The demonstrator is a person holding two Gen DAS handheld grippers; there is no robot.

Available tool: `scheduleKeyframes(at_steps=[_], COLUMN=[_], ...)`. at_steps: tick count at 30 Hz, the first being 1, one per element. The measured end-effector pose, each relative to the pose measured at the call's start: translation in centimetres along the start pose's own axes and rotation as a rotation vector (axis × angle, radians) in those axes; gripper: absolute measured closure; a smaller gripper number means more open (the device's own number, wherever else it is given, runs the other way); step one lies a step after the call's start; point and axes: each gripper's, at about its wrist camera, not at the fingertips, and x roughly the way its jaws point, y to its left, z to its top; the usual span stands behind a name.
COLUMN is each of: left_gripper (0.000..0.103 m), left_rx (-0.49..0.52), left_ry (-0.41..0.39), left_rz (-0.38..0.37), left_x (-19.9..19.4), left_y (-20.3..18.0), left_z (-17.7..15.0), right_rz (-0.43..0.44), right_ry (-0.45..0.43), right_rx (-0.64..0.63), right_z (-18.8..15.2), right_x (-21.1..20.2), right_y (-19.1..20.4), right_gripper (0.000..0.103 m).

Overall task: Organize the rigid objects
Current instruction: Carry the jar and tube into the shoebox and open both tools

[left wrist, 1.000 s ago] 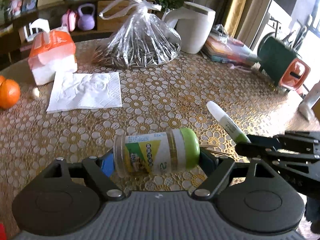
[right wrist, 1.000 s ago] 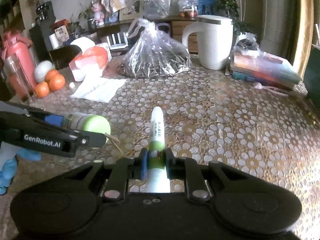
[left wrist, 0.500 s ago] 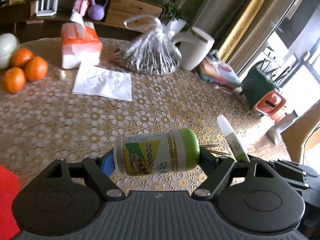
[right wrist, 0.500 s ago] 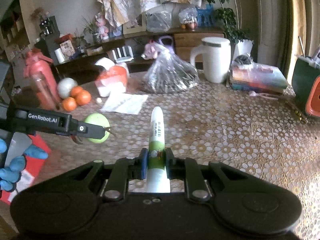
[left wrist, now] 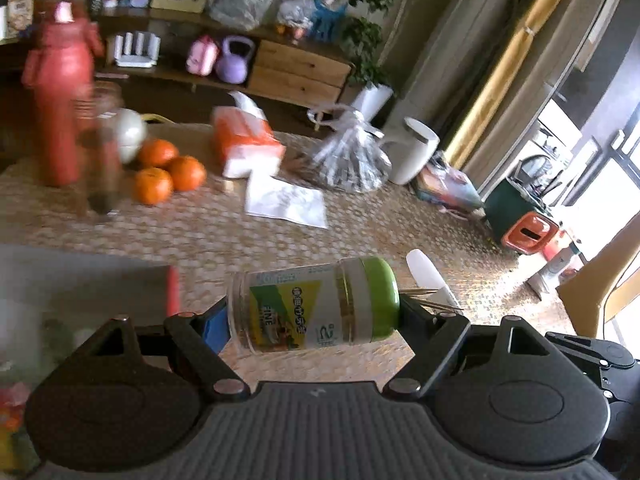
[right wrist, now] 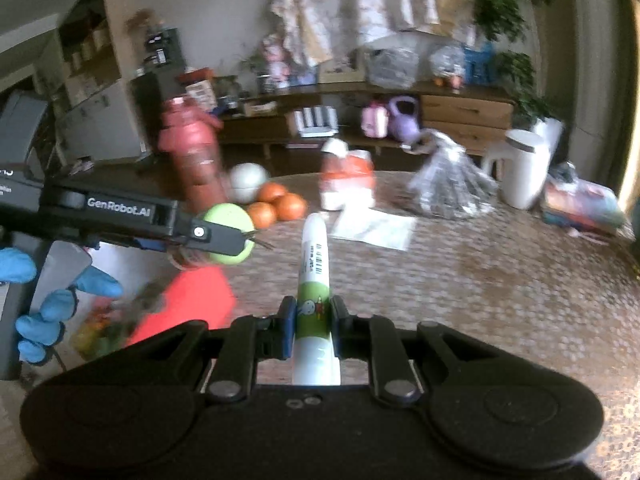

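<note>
My clear plastic jar [left wrist: 304, 312]: green lid, yellow-green label. My white glue tube [right wrist: 314, 276]: green band. Tablecloth [right wrist: 480, 280]: gold-and-white lace circles.

Daylight floods in from the windows [left wrist: 592, 184] at right, blown out white. Both fisheye views bend at their edges; motion blur smears the desk [right wrist: 480, 280] and background.

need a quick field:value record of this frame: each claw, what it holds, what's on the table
left claw: shut on toothpick jar, jar held sideways, green lid to the right, toothpicks sticking out
right claw: shut on white tube with green label, tip pointing forward
both items: lifted clear of table
on table: three oranges, orange tissue pack, loose napkin, clear tied bag, white mug, red bottle
image quality: motion blur
</note>
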Motion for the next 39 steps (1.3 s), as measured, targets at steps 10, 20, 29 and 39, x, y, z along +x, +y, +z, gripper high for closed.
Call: scheduleKeyframes(at_steps=[10,20,29,39], left_gripper=[0.02,0.02,0.02,0.02], left_rx=[-0.067,-0.147,-0.235,-0.174], left_ry=[-0.056,-0.084,-0.051,0.071], left_rz=[0.063,0.1,0.17,0.184], left_x=[-5.7,-9.0,-8.4,-5.3], left_y=[5.9,12.8,20.0,23.2], left_z=[-2.3,-3.4,-3.9,-5.0], right_rz=[0.024,0.062,0.049,0.078], right_ry=[0.011,0.059,0.142,0.245], right_rx=[-0.041,-0.118,-0.155,-0.194], right_z=[2.0,2.5,1.8,-0.8], right_x=[1.6,5.8,10.7,14.5], right_y=[9.5,16.2,19.2,22.6], right_gripper=[0.086,0.086,0.086,0.086])
